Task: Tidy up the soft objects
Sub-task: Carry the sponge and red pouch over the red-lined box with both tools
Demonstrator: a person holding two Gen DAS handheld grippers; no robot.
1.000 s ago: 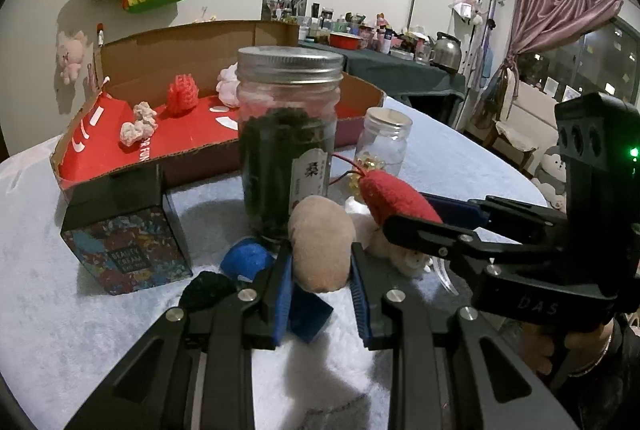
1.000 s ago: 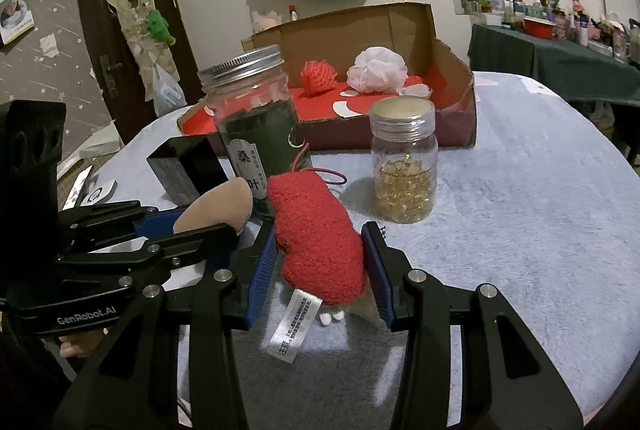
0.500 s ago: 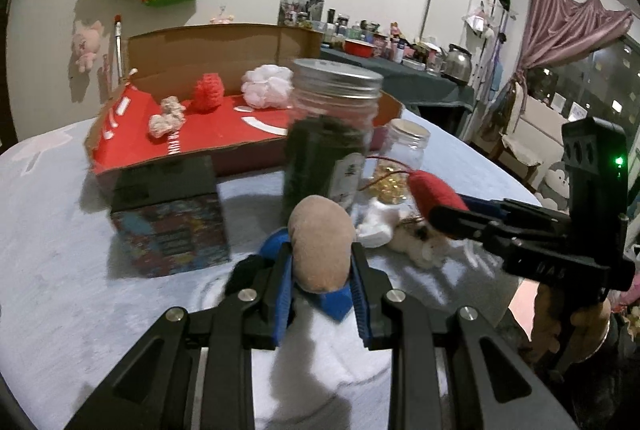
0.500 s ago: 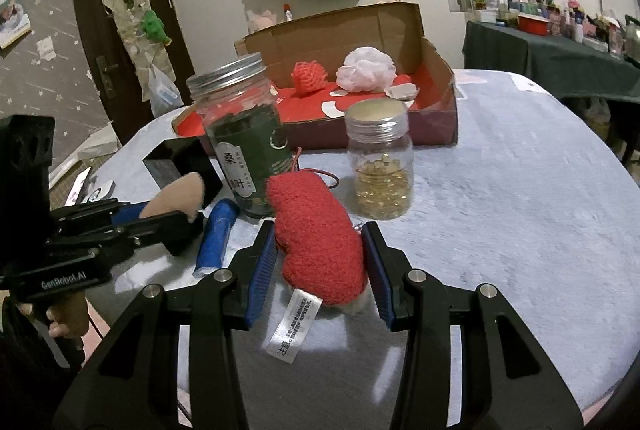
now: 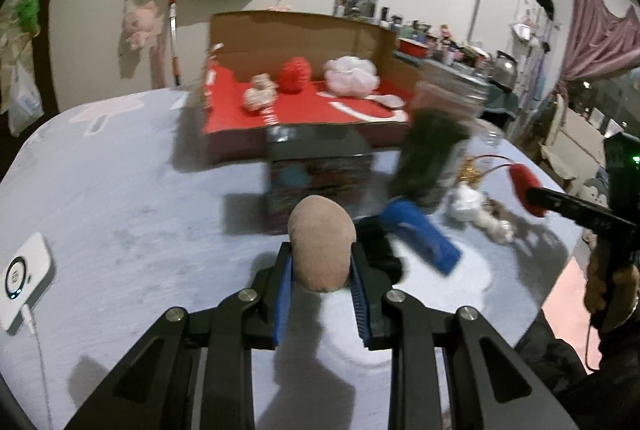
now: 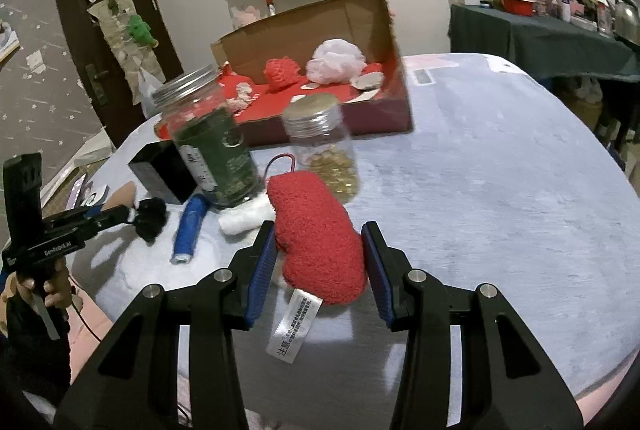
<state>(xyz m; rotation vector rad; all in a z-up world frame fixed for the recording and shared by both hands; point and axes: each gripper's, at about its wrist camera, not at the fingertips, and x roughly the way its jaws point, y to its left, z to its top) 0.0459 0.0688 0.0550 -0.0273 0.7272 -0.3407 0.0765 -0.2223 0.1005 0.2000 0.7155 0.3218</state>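
The left gripper is clenched on a tan, egg-shaped plush, which sits upright between its blue pads, lifted above the grey table. Straight ahead of it stands a dark patterned box, with the open cardboard box beyond. The right gripper grasps a red fuzzy plush between its pads, white label hanging toward the camera. Just ahead of it are a jar of golden capsules and, to the left, a jar of dark leaves.
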